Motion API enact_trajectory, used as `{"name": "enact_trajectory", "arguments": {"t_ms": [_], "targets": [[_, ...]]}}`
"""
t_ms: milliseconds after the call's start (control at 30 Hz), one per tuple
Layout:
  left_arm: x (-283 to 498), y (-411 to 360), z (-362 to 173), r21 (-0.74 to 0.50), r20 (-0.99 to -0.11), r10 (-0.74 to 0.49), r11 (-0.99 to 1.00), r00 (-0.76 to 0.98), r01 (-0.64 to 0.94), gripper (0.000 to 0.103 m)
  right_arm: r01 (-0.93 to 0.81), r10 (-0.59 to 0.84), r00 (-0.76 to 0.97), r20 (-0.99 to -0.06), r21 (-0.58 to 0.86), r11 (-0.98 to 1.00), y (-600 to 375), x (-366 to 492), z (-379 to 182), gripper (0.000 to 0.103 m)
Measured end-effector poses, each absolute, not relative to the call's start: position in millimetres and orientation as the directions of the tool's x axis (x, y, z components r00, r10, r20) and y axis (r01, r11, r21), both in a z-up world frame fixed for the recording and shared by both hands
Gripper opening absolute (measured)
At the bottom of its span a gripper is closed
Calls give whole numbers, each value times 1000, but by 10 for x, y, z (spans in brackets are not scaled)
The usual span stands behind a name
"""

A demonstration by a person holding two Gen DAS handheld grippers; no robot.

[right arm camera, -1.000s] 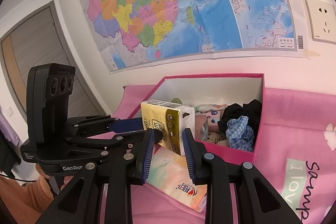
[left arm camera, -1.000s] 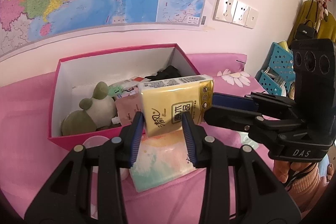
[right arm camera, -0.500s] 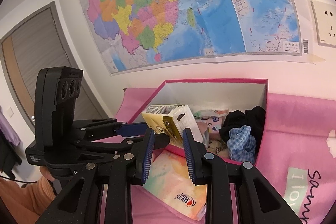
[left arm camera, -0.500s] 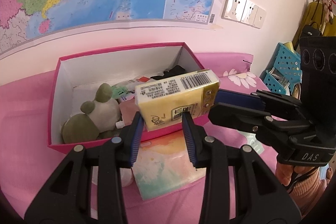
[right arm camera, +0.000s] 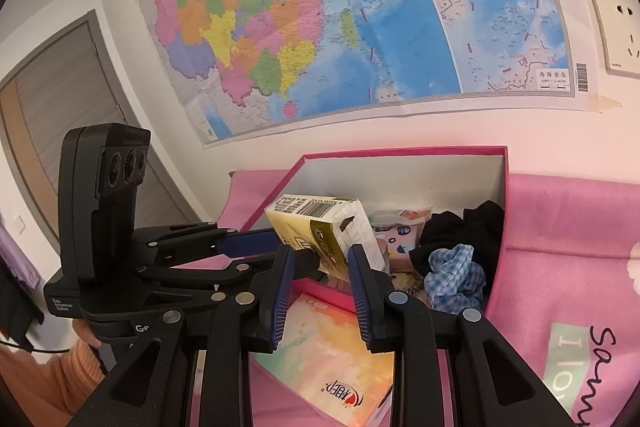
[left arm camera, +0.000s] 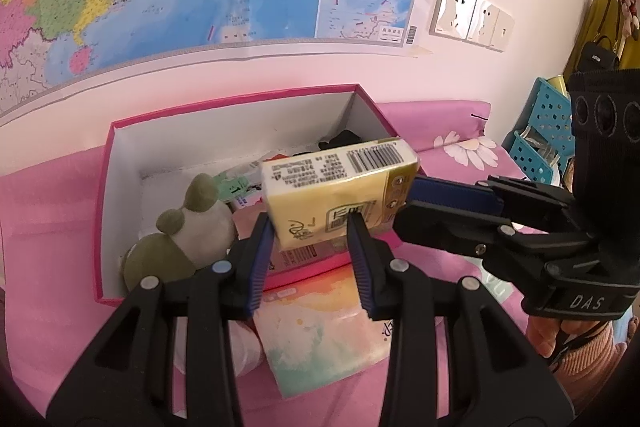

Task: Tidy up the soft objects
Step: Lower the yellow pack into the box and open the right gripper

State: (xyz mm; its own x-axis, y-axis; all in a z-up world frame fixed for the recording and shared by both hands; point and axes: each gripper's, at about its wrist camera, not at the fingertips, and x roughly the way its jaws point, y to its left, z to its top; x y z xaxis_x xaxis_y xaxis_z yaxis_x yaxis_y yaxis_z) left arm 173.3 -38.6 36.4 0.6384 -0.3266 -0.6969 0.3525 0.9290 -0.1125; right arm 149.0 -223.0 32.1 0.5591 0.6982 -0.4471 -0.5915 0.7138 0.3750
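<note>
Yellow tissue pack [left arm camera: 340,195] (barcode side up) held tilted over the pink box [left arm camera: 105,211].

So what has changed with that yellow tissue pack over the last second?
The tissue pack, held by both grippers, has tipped forward: its barcode side now faces up, and it has moved further over the pink box. The left gripper and right gripper stay clamped on it. The plush toy and the flat pack in front of the box haven't moved.

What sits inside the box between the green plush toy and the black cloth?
In the left wrist view, flat printed packets lie between the plush toy and the black cloth, partly hidden by the yellow tissue pack held over the box.
</note>
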Motion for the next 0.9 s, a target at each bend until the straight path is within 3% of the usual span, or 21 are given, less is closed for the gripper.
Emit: {"name": "enact_trajectory", "arguments": {"t_ms": [600, 800, 900], "targets": [[1923, -414, 361, -107, -708, -313, 934, 634, 341, 39, -574, 694, 564, -448, 392, 719, -2233, 1611, 309, 28], [1923, -498, 341, -97, -715, -318, 927, 623, 361, 28, -586, 713, 542, -445, 408, 700, -2184, 1627, 285, 28], [1970, -492, 297, -99, -727, -311, 930, 613, 354, 28, -581, 702, 546, -456, 397, 710, -2161, 1651, 266, 28]]}}
